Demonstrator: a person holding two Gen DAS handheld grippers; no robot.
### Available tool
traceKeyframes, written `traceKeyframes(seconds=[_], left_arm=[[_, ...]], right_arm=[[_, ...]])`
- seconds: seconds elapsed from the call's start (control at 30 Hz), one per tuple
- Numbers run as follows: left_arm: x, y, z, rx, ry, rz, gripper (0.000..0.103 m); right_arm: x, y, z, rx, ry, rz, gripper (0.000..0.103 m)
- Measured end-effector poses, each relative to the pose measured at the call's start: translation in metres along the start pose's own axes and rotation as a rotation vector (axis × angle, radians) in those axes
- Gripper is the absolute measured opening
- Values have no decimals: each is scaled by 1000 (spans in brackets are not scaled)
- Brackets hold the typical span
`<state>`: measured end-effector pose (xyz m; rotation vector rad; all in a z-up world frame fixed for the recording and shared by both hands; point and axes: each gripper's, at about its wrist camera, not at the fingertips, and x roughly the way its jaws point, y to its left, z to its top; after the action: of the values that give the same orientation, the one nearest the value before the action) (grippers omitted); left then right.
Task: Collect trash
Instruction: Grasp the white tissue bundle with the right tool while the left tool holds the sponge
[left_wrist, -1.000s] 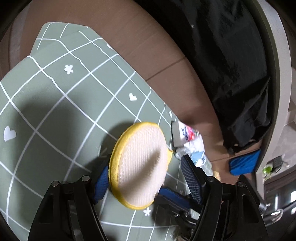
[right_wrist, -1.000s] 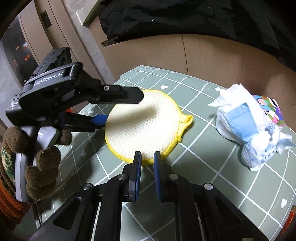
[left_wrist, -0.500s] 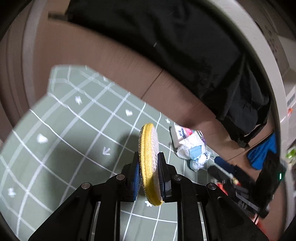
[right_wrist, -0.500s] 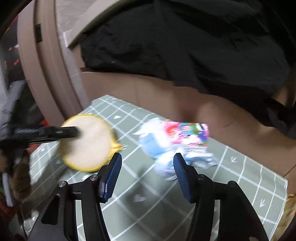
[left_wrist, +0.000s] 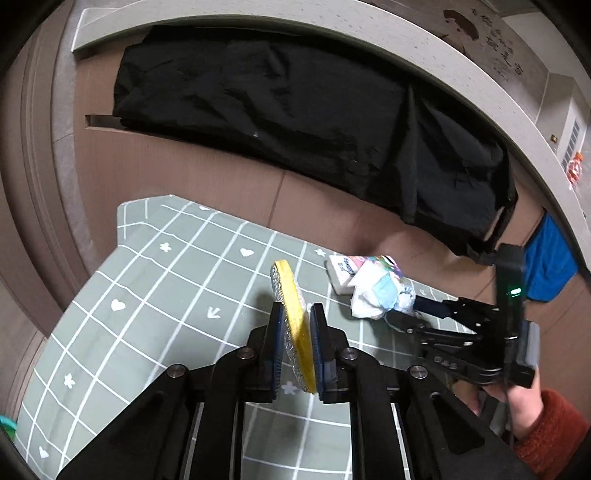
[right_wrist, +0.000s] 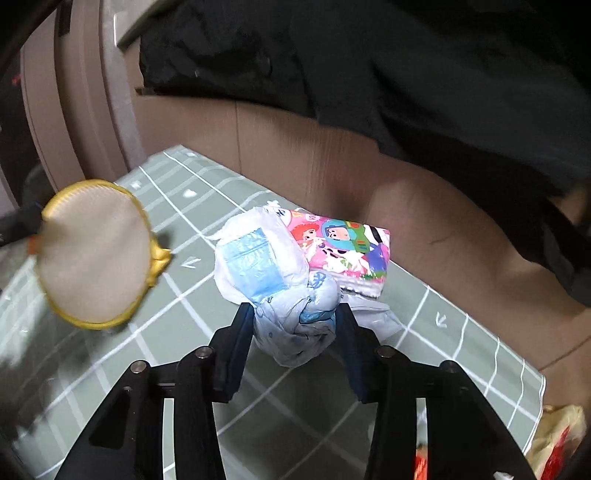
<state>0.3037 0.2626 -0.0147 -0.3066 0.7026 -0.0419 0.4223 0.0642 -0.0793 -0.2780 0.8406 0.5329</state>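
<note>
Trash here is two soft pieces above a green grid-patterned mat (left_wrist: 155, 295). A rolled-up diaper (right_wrist: 291, 280), white with a cartoon print, sits between the fingers of the right gripper (right_wrist: 295, 332), which are closing on its crumpled lower end; it is judged light and squashy, best pinched at that dense knot. A round yellow-rimmed mesh pad (left_wrist: 295, 325) is pinched on edge by the left gripper (left_wrist: 295, 347), its fingers closing tighter. The pad is judged thin and floppy, held best near its stiffer rim. Black fabric (left_wrist: 295, 103) lies behind.
</note>
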Motion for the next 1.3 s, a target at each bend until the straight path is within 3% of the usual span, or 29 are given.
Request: traceKeyframes(seconds=[0.2,0.4,0.5,0.7,0.83,0.97,1.13,1.3], left_arm=[[9,-14,-10,-22,26,-10,14],[18,-23,-12,-30,43,0,16],[24,-24,-11,-38,57,51,17],[39,-25,-12,-55,111,57,21],[44,-25,-10,-55,99,96,15],[40,-36,-9,-54,96,72,14],[0,-88,-9,12,-23,27,14],[-50,-167,-4,131,-173,-48,14]], right_arm=[[-68,-9,-11,58,-89,69,41],[-114,-20,-36,72,-137,59,41],[-118,-28,-48,87,-136,45,41],[-118,-48,-71,156,-120,67,41],[-119,-51,-77,169,-126,67,41],[-128,-61,-81,187,-147,64,41],[-156,-84,-85,221,-217,49,41],[-202,-107,-84,236,-311,24,41]])
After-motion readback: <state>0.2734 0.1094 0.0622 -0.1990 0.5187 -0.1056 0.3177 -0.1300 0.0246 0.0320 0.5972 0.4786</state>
